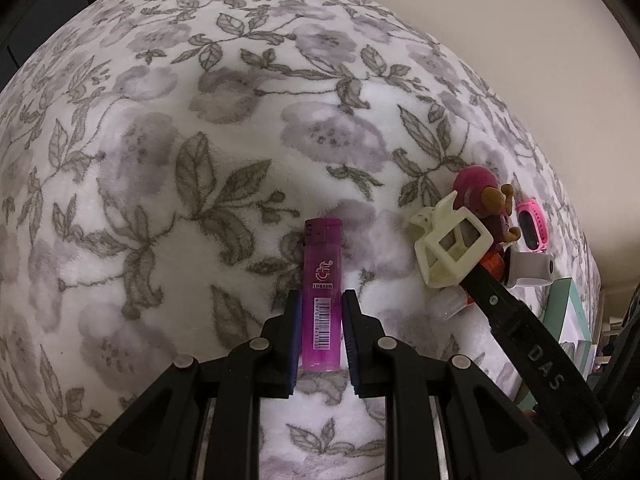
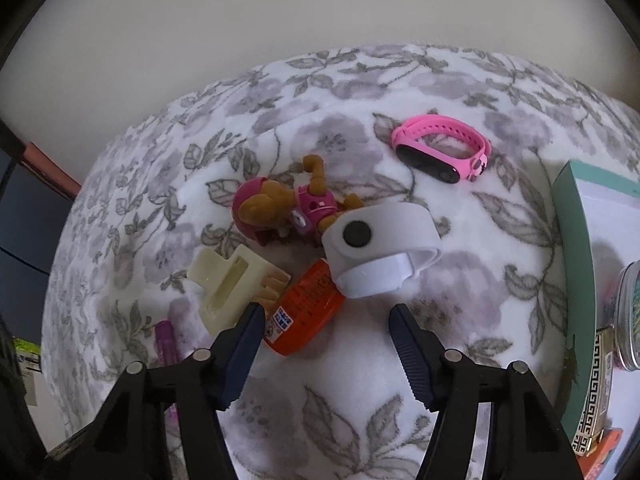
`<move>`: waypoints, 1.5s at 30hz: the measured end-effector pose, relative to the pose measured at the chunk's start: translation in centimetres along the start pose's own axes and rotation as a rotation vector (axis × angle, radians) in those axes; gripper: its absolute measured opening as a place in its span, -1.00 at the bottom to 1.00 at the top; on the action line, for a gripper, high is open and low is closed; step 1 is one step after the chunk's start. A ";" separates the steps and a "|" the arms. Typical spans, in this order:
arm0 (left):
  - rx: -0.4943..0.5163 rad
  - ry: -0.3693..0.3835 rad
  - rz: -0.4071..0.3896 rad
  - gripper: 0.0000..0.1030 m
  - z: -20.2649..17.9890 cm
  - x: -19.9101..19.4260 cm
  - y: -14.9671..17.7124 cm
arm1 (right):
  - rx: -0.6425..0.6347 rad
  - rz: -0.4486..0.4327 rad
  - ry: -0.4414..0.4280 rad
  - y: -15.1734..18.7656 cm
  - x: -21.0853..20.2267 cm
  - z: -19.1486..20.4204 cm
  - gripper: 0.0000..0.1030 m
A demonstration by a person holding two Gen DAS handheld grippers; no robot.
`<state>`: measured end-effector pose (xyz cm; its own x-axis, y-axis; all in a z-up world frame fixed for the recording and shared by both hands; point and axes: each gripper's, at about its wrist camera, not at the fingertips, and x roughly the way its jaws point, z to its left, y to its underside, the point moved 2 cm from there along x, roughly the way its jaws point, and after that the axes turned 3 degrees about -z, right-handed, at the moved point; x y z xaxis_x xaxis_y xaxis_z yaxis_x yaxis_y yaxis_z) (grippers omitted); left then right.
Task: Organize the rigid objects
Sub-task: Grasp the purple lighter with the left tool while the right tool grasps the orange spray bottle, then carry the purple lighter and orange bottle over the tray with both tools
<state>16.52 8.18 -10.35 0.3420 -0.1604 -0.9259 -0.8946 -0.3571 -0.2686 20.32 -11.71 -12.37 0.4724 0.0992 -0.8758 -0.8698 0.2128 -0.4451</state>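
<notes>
while i am holding the left gripper (image 1: 322,312) steeply down over the floral blanket (image 1: 168,160), its blue pads are sitting nearly together and pinching the purple lighter (image 1: 322,296) on both sides, the lighter's capped end pointing away from me. off to the right of it, the other things are lying bunched together: a cream hair clip (image 1: 452,248), a toy dog (image 1: 486,200) in a pink helmet, a pink fitness band (image 1: 532,226) and a white cylinder (image 1: 532,268).

through the right wrist camera i am seeing the right gripper (image 2: 326,334) hanging over that bunch with its jaws about half apart and nothing pressed between the pads. the orange bottle (image 2: 304,312) is lying just ahead of the left pad, tucked partly under the white cylinder (image 2: 380,248), with the hair clip (image 2: 230,292) touching it on the left. the toy dog (image 2: 280,208) is lying beyond them, and the fitness band (image 2: 444,148) is sitting apart, farther back. a teal box (image 2: 576,280) is standing along the right edge.
</notes>
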 end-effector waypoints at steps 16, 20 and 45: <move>0.024 -0.017 0.002 -0.61 -0.2 0.3 -0.4 | -0.169 -0.008 0.180 0.0 1.1 2.5 0.04; 0.037 -0.030 -0.005 -0.61 -0.5 0.4 -0.4 | -0.183 0.000 0.174 0.5 0.5 2.0 -0.31; 0.009 0.012 -0.020 -0.61 -1.7 0.5 0.2 | -0.118 0.018 0.117 5.4 -3.3 -2.8 -0.49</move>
<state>17.06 6.45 -10.44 0.3633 -0.1642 -0.9171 -0.8902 -0.3518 -0.2896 13.63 -13.57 -12.41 0.4429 -0.0136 -0.8965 -0.8919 0.0953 -0.4421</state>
